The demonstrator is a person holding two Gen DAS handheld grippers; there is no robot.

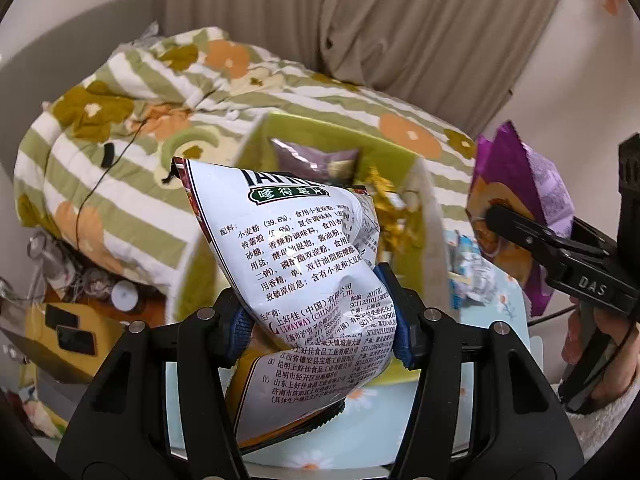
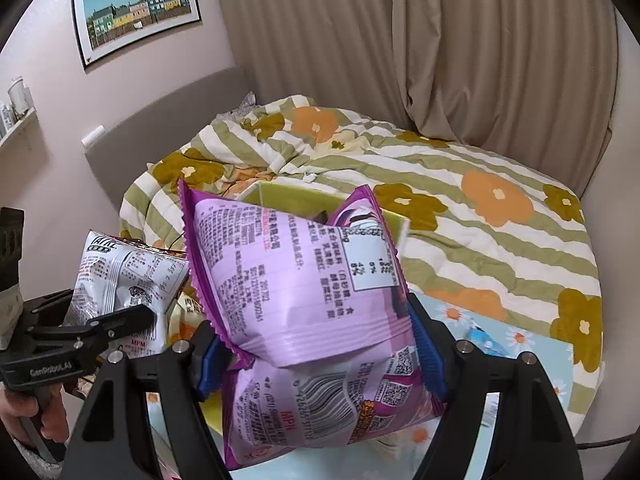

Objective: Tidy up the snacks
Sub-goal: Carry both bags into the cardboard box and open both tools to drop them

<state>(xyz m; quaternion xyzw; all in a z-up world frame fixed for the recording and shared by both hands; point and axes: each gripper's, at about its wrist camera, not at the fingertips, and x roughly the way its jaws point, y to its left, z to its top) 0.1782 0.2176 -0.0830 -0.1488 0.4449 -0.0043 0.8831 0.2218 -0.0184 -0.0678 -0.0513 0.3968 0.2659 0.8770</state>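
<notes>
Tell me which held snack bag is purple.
The purple bag in the right gripper; the left gripper holds a white bag.

Bed with a green-striped floral quilt (image 2: 460, 208). Behind it, beige pleated curtains (image 2: 400, 48); left of it, a pale pink wall (image 2: 52, 128) bearing a framed picture of coloured houses (image 2: 136, 10) and a small shelf (image 2: 18, 124).

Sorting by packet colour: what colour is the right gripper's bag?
Purple bag, clearest in the right wrist view.
</notes>
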